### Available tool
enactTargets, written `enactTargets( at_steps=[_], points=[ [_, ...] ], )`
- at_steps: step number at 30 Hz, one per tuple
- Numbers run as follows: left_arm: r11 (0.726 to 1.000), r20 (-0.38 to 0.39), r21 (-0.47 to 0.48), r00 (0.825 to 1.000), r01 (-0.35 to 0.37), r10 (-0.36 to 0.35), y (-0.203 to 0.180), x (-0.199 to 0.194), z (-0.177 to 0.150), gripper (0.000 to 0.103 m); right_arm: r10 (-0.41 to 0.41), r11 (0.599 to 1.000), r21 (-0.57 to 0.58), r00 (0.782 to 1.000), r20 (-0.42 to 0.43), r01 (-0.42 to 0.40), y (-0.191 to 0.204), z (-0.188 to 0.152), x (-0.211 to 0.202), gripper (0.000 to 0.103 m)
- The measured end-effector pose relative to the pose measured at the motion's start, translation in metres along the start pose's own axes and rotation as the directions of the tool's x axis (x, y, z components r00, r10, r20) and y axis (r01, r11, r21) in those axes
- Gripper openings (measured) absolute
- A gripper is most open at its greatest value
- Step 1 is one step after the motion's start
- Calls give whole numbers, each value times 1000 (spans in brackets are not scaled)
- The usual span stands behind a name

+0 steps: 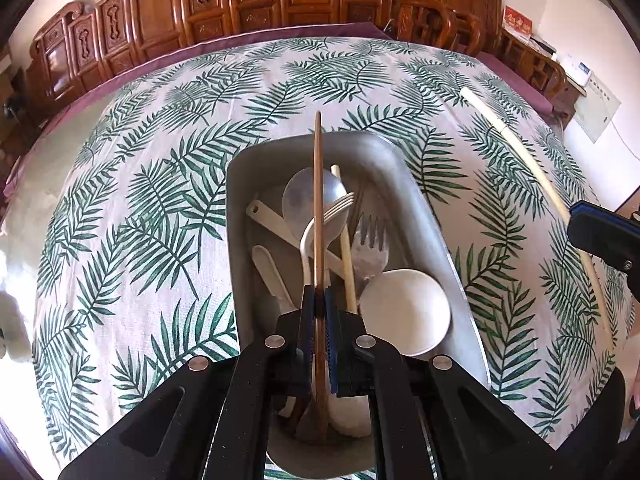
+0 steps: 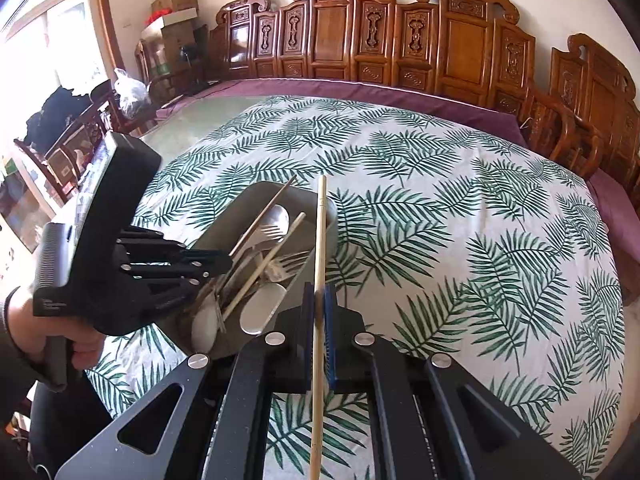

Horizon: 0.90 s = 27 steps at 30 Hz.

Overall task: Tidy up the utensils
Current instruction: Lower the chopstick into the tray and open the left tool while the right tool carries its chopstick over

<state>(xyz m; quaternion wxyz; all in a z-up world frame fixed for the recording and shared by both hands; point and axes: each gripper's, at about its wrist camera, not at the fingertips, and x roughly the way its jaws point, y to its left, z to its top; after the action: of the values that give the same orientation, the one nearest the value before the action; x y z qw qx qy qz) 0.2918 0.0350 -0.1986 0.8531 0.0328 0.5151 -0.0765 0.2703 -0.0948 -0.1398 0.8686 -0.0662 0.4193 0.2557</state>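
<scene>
A grey tray (image 1: pixel 404 176) on the leaf-print cloth holds several pale spoons, forks and a cream chopstick (image 1: pixel 347 264). My left gripper (image 1: pixel 319 298) hovers over the tray's near end, shut on a brown wooden chopstick (image 1: pixel 317 200) that points away over the utensils. In the right wrist view my right gripper (image 2: pixel 319 294) is shut on a pale chopstick (image 2: pixel 320 232), just right of the tray (image 2: pixel 312 200) and above the cloth. There the left gripper (image 2: pixel 226 260) shows from the side with the brown chopstick (image 2: pixel 266 214) slanting over the tray. The right gripper (image 1: pixel 600 236) and its chopstick (image 1: pixel 532 168) appear at the left wrist view's right edge.
The fern-patterned cloth (image 2: pixel 460 220) covers a table with a purple underlay (image 2: pixel 400 92). Carved wooden chairs (image 2: pixel 472 40) line the far side. Boxes and bags (image 2: pixel 172 12) stand at the far left. A person's hand (image 2: pixel 24 332) grips the left tool.
</scene>
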Motion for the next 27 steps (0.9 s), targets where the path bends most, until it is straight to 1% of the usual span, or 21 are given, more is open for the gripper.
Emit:
enactTargets(
  at_steps=[4,7,8,9,11,18,22,27],
  points=[
    [1000,12,2,1000,5,-5,2,-5,-2,5,18,1000,5,1000,6,-18,8,3,2,6],
    [1000,35,-8,999,19,-19,6,-17,-2,5,35,999,6,999,11,-35,14,8,4,6],
    [1000,42,-12,999,22,-21,8,-20,-2,8,38,999,7,999,13,-38,16,10,5,6],
    [999,59,-17,998,28,-27,10,-27,-1,13,45,999,9,999,16,-45,18,13,6,6],
    [999,87,-22,996,25,-23,14,-39,-1,17,57,998,15,998,21,-57,22,16,9,6],
    [998,151,-54,989,10,-2,36,-70,0,18,87,995,35,996,38,-88,39,31,26,6],
    [997,171,-72,985,4,8,48,-80,-1,23,101,992,68,994,45,-104,44,35,36,6],
    [996,183,-94,983,-3,21,63,-87,-7,26,116,986,115,992,56,-122,46,37,52,6]
  ],
)
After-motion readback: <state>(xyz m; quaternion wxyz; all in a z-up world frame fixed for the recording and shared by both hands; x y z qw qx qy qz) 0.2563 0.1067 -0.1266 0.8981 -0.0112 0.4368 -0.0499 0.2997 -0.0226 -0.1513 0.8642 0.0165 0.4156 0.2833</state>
